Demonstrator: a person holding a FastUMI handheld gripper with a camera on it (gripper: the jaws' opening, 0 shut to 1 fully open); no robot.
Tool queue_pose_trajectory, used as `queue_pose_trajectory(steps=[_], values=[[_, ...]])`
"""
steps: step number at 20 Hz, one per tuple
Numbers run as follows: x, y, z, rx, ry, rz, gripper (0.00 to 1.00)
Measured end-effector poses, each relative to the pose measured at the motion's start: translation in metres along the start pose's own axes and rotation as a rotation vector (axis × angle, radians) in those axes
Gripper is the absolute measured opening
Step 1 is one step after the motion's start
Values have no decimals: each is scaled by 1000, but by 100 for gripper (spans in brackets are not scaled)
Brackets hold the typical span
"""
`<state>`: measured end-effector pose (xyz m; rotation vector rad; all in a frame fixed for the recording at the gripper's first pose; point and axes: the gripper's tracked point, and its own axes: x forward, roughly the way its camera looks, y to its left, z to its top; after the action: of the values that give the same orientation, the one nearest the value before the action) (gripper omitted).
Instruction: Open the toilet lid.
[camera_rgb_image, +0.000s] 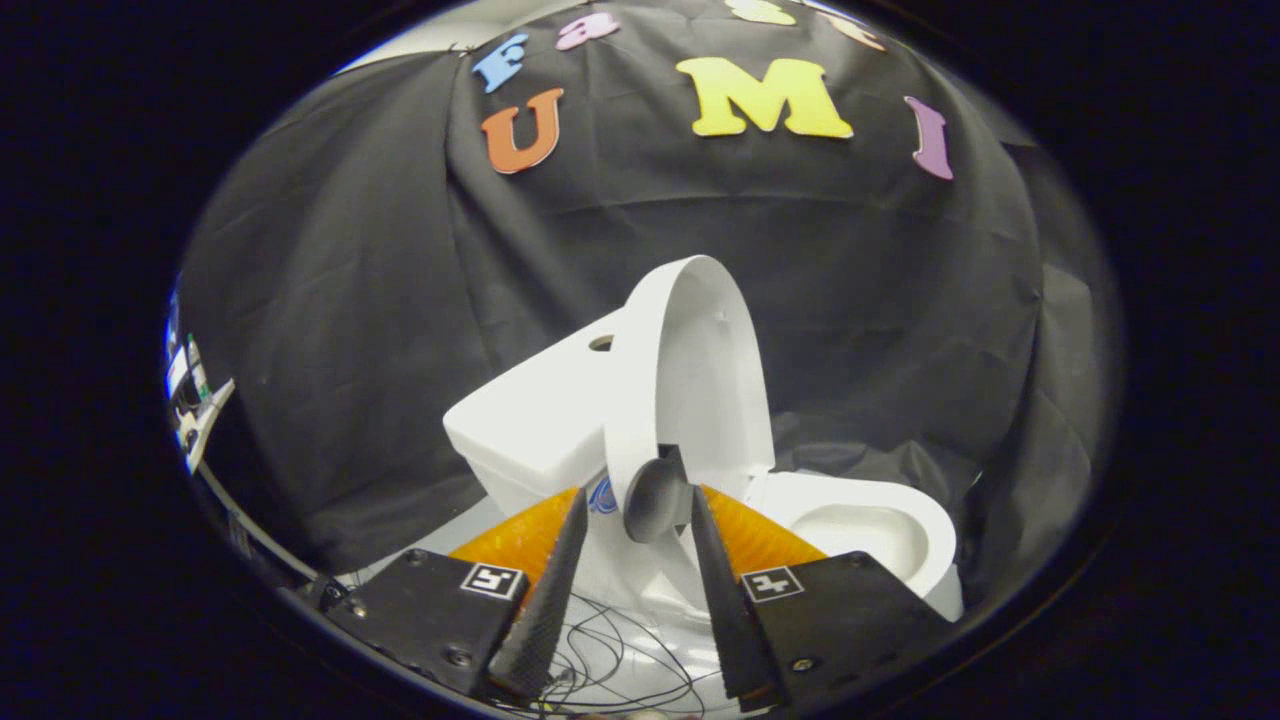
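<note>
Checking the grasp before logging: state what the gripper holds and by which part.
Nothing is clamped. The gripper is open, its fingers either side of the dark round knob on the raised toilet lid.

The toilet lid beyond my gripper was plain white, as were the tank and the bowl, and the round knob between my fingers was dark grey. Each side of my gripper carried a small black-and-white square marker, and thin black cables ran over the white surface below my fingers.
</note>
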<state>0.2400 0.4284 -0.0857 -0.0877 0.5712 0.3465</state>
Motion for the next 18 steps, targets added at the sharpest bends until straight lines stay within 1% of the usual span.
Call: queue_pose_trajectory(steps=[1,4,8,12,15,18], values=[[-6,-2,3,10,-8,5,66],[-22,-7,13,23,-45,25,63],[-52,-9,29,24,-108,84,63],[-83,-26,36,32,-166,102,63],[-103,-51,37,34,-206,84,63],[-127,-87,37,15,-273,33,63]])
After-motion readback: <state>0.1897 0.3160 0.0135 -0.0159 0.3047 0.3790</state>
